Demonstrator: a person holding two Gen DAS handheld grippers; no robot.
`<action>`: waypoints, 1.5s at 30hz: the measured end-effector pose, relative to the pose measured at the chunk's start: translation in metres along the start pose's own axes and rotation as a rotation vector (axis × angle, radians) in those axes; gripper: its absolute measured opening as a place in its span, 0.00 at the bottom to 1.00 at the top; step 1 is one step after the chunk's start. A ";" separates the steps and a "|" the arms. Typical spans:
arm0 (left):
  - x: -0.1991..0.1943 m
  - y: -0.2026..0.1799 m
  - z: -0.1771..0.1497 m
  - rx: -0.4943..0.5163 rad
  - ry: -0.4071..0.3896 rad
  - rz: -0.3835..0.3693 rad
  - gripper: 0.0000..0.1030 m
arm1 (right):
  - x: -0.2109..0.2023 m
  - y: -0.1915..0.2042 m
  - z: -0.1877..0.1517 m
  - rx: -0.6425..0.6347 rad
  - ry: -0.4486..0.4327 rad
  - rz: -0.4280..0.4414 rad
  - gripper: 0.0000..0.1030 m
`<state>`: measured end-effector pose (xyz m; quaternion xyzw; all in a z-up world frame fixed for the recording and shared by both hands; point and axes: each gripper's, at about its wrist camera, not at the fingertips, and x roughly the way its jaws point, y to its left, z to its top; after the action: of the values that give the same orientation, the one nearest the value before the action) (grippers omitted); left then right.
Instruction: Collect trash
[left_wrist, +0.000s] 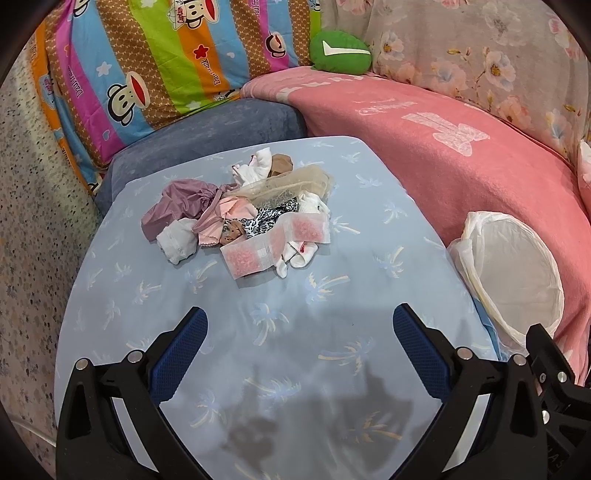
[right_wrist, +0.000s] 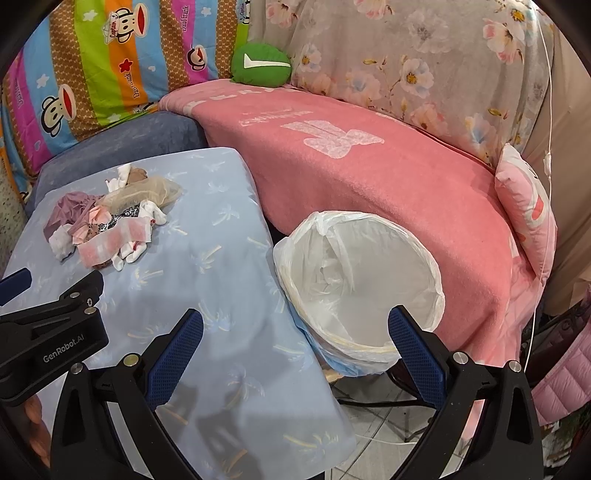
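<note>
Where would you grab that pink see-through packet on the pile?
Pinch the packet's near end, which pokes flat off the pile toward the left gripper. Coming in low from the front should catch that thin edge without snagging the socks beside it.

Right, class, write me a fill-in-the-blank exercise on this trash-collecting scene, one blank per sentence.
1. The pile of trash lies on a light ____ cloth with palm trees.
2. The bin beside the table is lined with a ____ plastic bag.
3. The left gripper and the right gripper both have their jaws ____.

Missing words: blue; white; open
</note>
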<state>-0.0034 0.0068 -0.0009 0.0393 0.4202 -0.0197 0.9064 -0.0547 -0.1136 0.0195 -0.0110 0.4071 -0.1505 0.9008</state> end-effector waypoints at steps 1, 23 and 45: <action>0.000 0.000 0.000 0.001 -0.001 0.000 0.94 | 0.000 0.000 0.000 0.000 0.000 0.000 0.94; -0.002 -0.002 0.002 0.001 -0.008 0.001 0.93 | -0.001 -0.004 0.002 0.005 -0.001 0.002 0.94; -0.005 -0.005 0.003 0.005 -0.014 0.000 0.94 | -0.002 -0.007 0.003 0.007 -0.004 0.001 0.94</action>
<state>-0.0042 0.0018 0.0044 0.0415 0.4136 -0.0213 0.9092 -0.0559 -0.1195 0.0238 -0.0079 0.4049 -0.1513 0.9017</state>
